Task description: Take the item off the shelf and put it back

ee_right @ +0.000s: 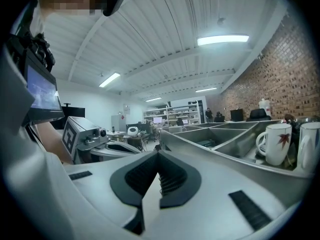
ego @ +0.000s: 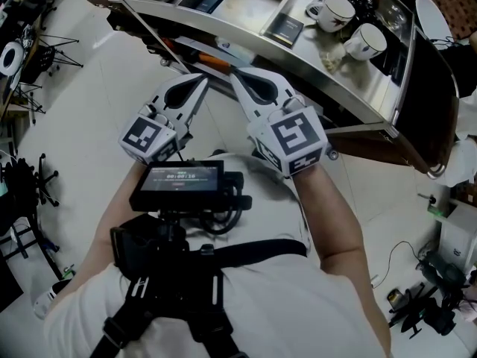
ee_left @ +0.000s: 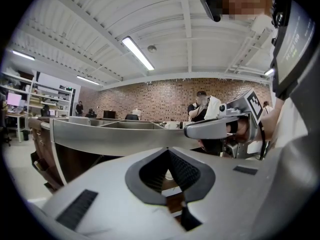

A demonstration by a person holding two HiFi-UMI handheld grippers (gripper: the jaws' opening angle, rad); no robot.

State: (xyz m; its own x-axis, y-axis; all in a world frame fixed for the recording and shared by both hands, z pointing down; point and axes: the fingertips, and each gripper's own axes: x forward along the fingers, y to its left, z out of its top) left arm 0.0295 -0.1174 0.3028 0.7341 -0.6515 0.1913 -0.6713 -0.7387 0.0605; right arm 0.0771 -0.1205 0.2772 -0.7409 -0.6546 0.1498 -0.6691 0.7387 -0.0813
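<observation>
White plastic fills my near view: my left claw (ee_left: 167, 151) and my right claw (ee_right: 158, 154) are both clenched on nothing, pads together, the two claws side by side without touching. Just past their tips runs the rim of the steel shelf (ego: 335, 95). Farther in, a white mug (ego: 335, 11) and a second mug (ego: 365, 41) stand in its right-hand compartment. A dark flat box (ego: 285, 28) lies in the compartment beside them.
</observation>
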